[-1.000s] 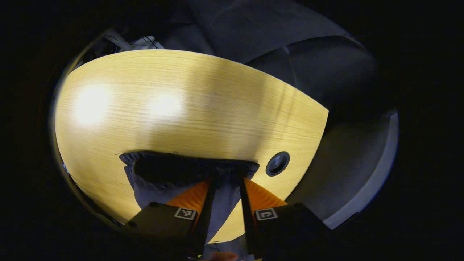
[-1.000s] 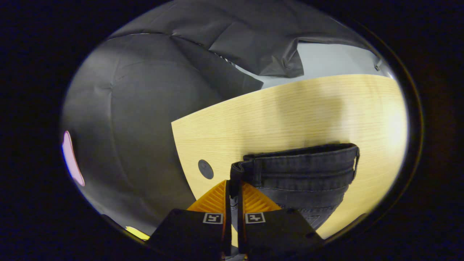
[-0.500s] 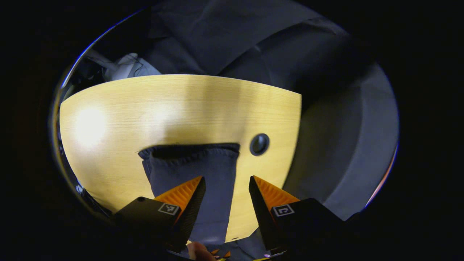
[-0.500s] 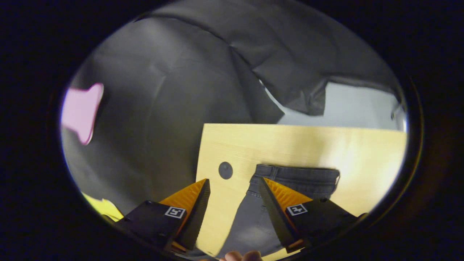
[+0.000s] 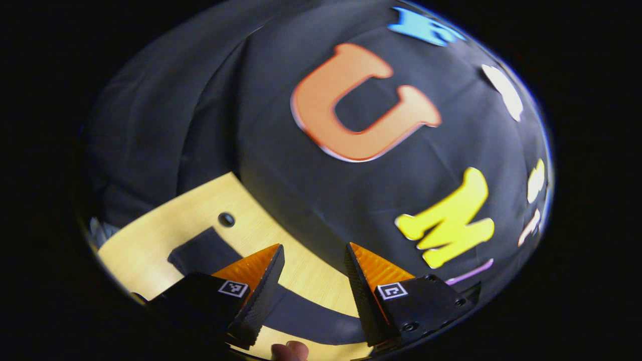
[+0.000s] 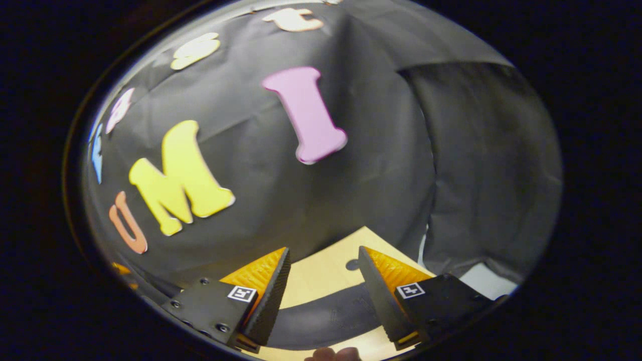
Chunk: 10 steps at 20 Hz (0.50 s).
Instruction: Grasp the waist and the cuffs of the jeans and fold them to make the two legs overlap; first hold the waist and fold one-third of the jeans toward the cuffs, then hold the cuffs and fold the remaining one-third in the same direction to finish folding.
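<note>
With both jaws spread and holding nothing, the jeans [image 5: 301, 313] lie at six o'clock below the left gripper [image 5: 313, 281] and right gripper [image 6: 323, 286], long axis crosswise.

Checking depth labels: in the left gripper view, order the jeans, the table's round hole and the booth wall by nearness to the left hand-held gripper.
1. jeans: dark band on the table, just under the open left hand-held gripper.
2. round hole: farther up-left in the table.
3. booth wall: farthest, behind the table edge.
</note>
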Available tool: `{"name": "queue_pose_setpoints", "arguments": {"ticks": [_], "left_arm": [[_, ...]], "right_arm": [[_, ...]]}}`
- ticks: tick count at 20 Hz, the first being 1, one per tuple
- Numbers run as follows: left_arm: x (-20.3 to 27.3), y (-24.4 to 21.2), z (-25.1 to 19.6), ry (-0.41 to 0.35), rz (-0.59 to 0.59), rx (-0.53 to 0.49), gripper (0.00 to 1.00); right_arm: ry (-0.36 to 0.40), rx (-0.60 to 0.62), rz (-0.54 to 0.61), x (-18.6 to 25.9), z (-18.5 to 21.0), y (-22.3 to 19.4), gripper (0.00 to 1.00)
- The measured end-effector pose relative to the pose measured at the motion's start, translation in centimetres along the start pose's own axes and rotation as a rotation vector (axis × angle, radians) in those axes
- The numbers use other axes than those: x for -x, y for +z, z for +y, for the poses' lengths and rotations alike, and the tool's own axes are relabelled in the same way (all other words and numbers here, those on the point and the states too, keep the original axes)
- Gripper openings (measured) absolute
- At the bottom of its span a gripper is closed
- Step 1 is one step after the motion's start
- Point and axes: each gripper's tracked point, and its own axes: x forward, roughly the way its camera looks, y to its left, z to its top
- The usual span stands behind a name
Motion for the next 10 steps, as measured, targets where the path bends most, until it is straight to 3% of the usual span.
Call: {"name": "queue_pose_setpoints", "arguments": {"ticks": [4,5,7,10], "left_arm": [[4.3,-4.6,-5.8,-0.118,-0.121,-0.310,0.78],[4.2,-5.9,-6.6,-0.139,-0.141,-0.372,0.78],[4.3,-9.1,-7.0,-0.159,-0.151,-0.467,0.78],[4.8,-13.2,-7.4,-0.179,-0.104,-0.575,0.78]], "right_arm": [[0.100,0.213,-0.135,6.0,5.3,0.6,0.88],[0.109,0.278,-0.154,7.1,6.3,0.3,0.83],[0.122,0.371,-0.143,9.0,7.0,-1.5,0.90],[0.140,0.409,-0.080,10.6,6.6,-5.1,0.87]]}}
